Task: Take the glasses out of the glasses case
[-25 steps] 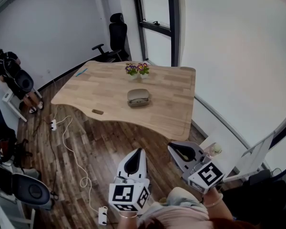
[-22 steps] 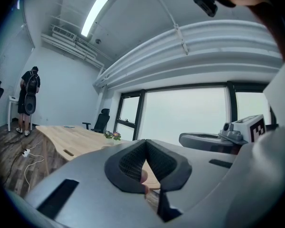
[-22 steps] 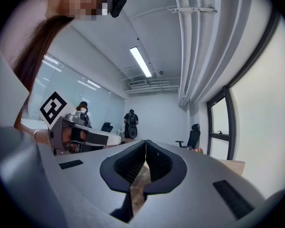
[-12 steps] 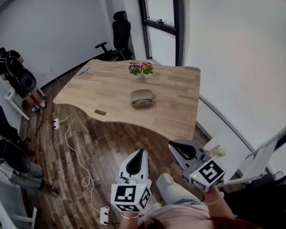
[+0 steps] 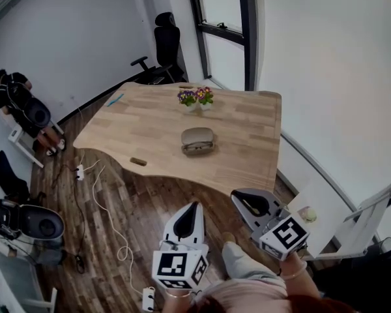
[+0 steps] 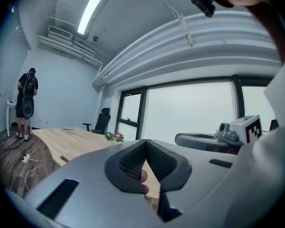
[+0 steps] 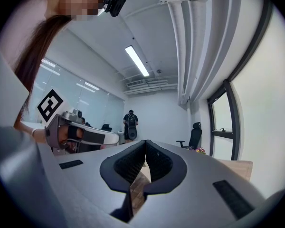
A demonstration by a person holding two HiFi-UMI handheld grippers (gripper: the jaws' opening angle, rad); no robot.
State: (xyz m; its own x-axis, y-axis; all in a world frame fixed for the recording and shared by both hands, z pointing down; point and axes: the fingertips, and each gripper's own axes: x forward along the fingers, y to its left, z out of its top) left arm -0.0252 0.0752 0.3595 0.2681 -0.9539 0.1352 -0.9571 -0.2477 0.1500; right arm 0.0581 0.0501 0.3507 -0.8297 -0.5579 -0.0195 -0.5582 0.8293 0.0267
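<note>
A closed grey-brown glasses case [image 5: 198, 140] lies near the middle of the wooden table [image 5: 150, 126], far ahead of both grippers. The glasses are hidden inside it. My left gripper [image 5: 193, 205] hangs over the floor in front of the table, jaws shut with nothing between them. My right gripper [image 5: 243, 195] is beside it to the right, near the table's front edge, also shut and empty. Seen from the left gripper view, the left gripper [image 6: 146, 142] points toward the table; the right gripper [image 7: 146, 142] tilts upward in its own view.
A small pot of flowers [image 5: 196, 98] stands behind the case. A blue pen [image 5: 113, 100] lies at the table's far left and a small brown object [image 5: 138, 162] near its front edge. An office chair [image 5: 161, 44] stands behind. A person [image 5: 23, 109] stands at left. Cables and a power strip [image 5: 81, 171] cross the floor.
The view has crept closer to the table, so the case and table sit slightly lower and to the right. Both grippers remain shut and hold about the same place in the picture.
</note>
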